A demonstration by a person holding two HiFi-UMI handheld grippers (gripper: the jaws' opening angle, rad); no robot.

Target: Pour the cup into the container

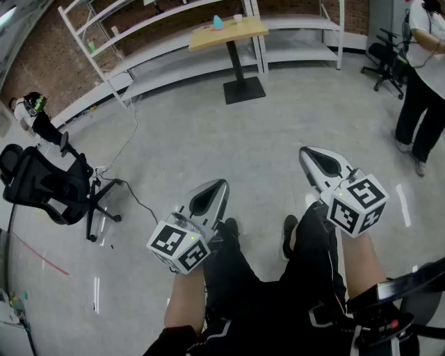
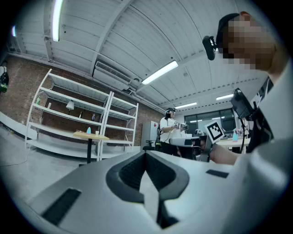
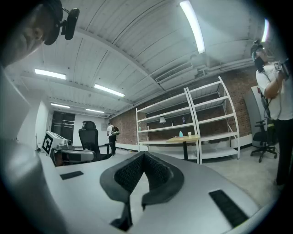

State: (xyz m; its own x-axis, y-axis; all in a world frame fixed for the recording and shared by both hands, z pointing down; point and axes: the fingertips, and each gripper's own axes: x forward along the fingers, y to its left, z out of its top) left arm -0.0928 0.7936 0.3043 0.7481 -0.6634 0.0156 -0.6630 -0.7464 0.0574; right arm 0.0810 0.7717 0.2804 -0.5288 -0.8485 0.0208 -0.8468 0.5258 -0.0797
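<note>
Clenched and empty, the left hand-held gripper (image 1: 222,183) and right hand-held gripper (image 1: 304,151) are hovering; the cup (image 1: 238,18) is standing on the tabletop (image 1: 240,32) (top centre), so walking closer is probably coming first.

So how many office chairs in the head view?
2: one chair far left, another chair top right by a standing person. More may be hidden.

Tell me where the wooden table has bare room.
The tabletop is bare across its near half, before the blue object and white cup at its far edge. Left, the black chair and cable crowd the floor.
</note>
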